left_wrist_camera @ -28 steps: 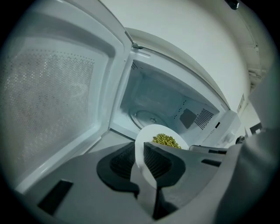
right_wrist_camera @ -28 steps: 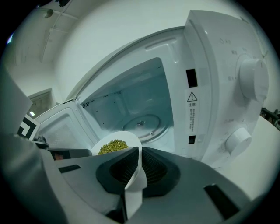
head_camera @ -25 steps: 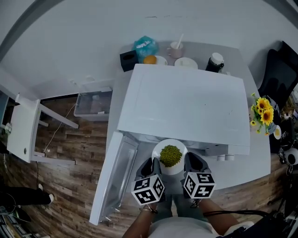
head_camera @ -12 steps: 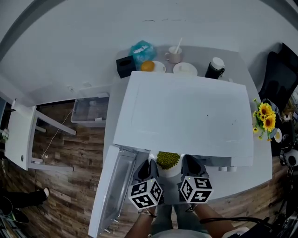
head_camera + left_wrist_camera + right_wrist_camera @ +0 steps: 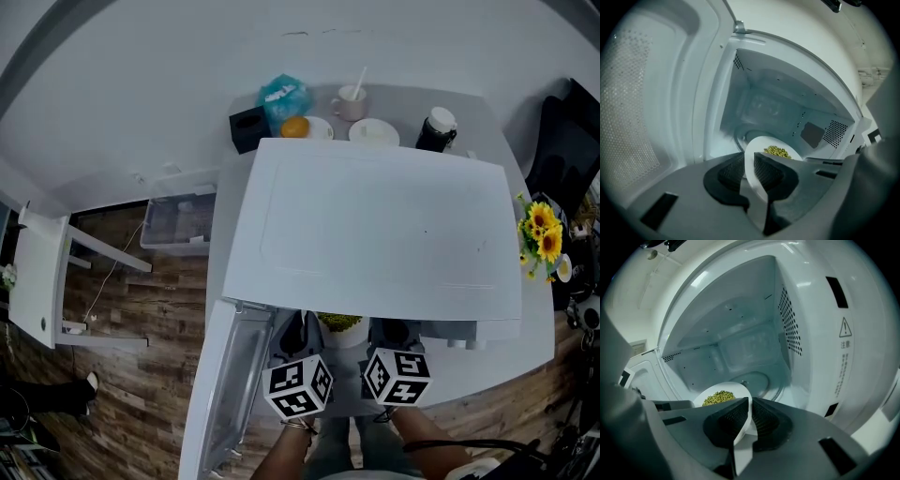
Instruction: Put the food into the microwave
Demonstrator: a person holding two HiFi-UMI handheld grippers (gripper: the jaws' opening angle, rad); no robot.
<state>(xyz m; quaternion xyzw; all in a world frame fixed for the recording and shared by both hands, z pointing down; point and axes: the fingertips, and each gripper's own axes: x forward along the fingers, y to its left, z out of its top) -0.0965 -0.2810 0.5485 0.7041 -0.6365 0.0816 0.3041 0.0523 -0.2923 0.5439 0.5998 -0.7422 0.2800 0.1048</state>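
While at microwave (image 5: 375, 234) mouth, plate (image 5: 757, 144) wall-clear.

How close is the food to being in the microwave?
Done: the microwave door is open. In hand: the left hand-held gripper and right hand-held gripper each clamp the plate by its rim, holding the green food at the mouth of the microwave. Left: set the plate on the turntable, let go, shut the door.

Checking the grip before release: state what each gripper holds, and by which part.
Both hold one round white plate of green beans: left gripper on its left rim, right gripper on its right rim.
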